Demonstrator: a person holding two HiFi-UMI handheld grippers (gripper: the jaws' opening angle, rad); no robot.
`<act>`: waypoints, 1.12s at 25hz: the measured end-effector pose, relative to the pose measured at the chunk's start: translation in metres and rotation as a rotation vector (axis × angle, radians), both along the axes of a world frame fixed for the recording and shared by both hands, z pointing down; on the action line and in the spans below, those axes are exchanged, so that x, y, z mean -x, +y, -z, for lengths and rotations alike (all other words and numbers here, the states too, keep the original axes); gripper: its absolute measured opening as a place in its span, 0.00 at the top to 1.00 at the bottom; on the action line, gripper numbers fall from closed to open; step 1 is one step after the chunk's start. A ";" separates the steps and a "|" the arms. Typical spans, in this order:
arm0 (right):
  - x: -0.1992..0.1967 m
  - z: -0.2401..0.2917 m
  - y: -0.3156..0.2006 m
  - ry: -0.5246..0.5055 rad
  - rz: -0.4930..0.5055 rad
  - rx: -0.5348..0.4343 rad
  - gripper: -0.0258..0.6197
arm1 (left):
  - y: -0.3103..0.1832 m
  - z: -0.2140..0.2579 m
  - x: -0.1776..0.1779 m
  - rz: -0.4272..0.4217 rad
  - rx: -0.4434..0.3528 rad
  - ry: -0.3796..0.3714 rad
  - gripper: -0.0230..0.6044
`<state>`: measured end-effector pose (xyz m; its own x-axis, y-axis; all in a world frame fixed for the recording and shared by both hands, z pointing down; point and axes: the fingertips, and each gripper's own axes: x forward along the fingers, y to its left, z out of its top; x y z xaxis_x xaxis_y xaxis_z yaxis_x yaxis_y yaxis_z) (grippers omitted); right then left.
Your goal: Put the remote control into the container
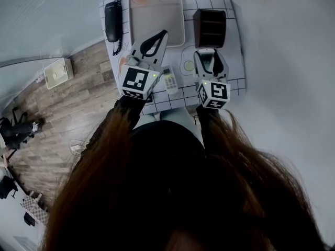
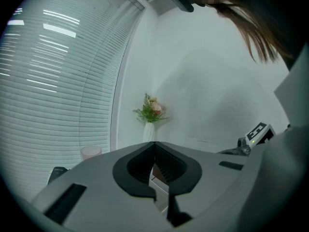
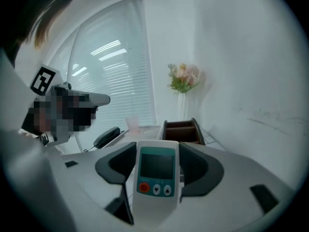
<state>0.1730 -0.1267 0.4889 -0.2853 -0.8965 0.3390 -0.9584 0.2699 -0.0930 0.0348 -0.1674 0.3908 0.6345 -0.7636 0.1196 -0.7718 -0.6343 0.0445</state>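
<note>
White gridded tabletop [image 1: 234,46] | black corded telephone [image 1: 112,20], grey tray [image 1: 157,14] at left | dark brown box container [image 1: 209,27] ahead of right gripper [image 3: 155,151] | its jaws clamp white teal-screened remote control [image 3: 155,178], short of container | left gripper [image 2: 154,146] jaws together, empty

- Pale light is glowing through lowered white blinds [image 2: 58,81] across the left of the left gripper view.
- A plain white wall [image 2: 217,95] is filling the right, with a vase of flowers [image 2: 150,113] standing at centre.
- Wood-plank floor [image 1: 63,119] is showing at the head view's left, beside a grid-marked white table [image 1: 236,61] at top.
</note>
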 end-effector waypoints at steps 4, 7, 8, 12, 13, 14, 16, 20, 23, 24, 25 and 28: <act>-0.008 0.029 0.002 -0.025 -0.008 -0.114 0.56 | -0.002 0.003 -0.011 -0.007 -0.009 0.004 0.95; -0.015 0.048 0.002 -0.044 -0.012 -0.184 0.56 | -0.003 0.004 -0.016 -0.004 -0.008 0.012 0.95; -0.017 0.055 0.001 -0.051 -0.016 -0.205 0.56 | -0.004 0.005 -0.018 -0.005 -0.010 0.013 0.95; -0.022 0.083 -0.007 -0.061 -0.014 -0.291 0.56 | -0.008 0.007 -0.022 0.003 -0.013 0.017 0.95; -0.023 0.088 -0.009 -0.061 -0.012 -0.308 0.56 | -0.008 0.008 -0.024 0.003 -0.014 0.019 0.95; -0.025 0.093 -0.012 -0.064 -0.012 -0.322 0.56 | -0.009 0.008 -0.025 0.002 -0.015 0.021 0.95; -0.028 0.102 -0.016 -0.074 -0.016 -0.347 0.56 | -0.011 0.008 -0.028 0.002 -0.017 0.023 0.95; -0.031 0.114 -0.026 -0.083 -0.016 -0.383 0.56 | -0.014 0.008 -0.029 0.006 -0.019 0.022 0.95; -0.032 0.118 -0.035 -0.085 -0.013 -0.397 0.56 | -0.017 0.008 -0.028 0.015 -0.020 0.027 0.95; -0.032 0.119 -0.039 -0.086 -0.012 -0.402 0.56 | -0.018 0.007 -0.028 0.019 -0.018 0.026 0.95; -0.032 0.121 -0.043 -0.088 -0.009 -0.406 0.56 | -0.019 0.006 -0.028 0.020 -0.017 0.024 0.95; -0.032 0.126 -0.055 -0.090 0.002 -0.422 0.56 | -0.021 0.007 -0.028 0.024 -0.018 0.021 0.95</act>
<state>0.2047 -0.1820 0.3633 -0.2988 -0.9506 -0.0840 -0.9510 0.3040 -0.0571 0.0633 -0.1883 0.3843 0.6181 -0.7807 0.0923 -0.7859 -0.6163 0.0499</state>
